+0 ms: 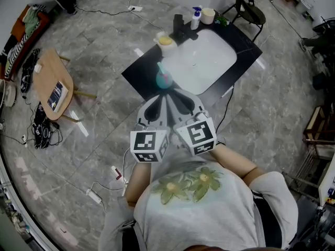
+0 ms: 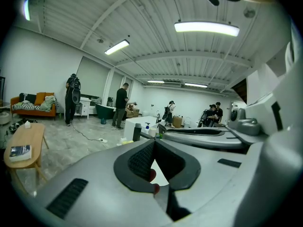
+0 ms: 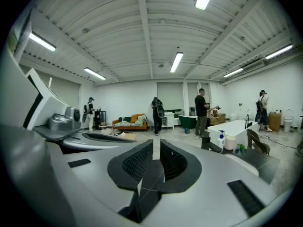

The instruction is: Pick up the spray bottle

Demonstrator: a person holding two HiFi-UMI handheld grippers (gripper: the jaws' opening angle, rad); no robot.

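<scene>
left tool (image 2: 152,144): jaws closed, pad tips meeting, nothing between them; right tool (image 3: 156,150): closed too, only a thin slit between the pads, empty; both are held side by side, nearly touching, close to the person's chest and aimed slightly down at the counter (image 1: 140,76) ahead; reads as an approach posture, jaws shut because nothing is in position to grab yet

spray bottle (image 1: 164,79): teal, upright, on the counter's near edge; in the head view it sits just past both tool tips, roughly on the line between them, so either tool could take it; how far off it really is I can't tell; neither gripper view shows it, as the tools' own bodies block the low foreground

beyond the bottle: white sink basin (image 1: 209,61) set into the counter; a yellow-topped item (image 1: 165,40) at its corner; along the far rim a black faucet (image 1: 180,27), pump bottle (image 1: 196,19) and cup (image 1: 208,15); all well apart from the bottle, so the approach looks uncluttered

my read: the grasp hasn't begun; one tool needs to open wide before closing on the bottle's body; risk: the bottle is near the edge, and a nudge from shut jaws could tip it off
</scene>
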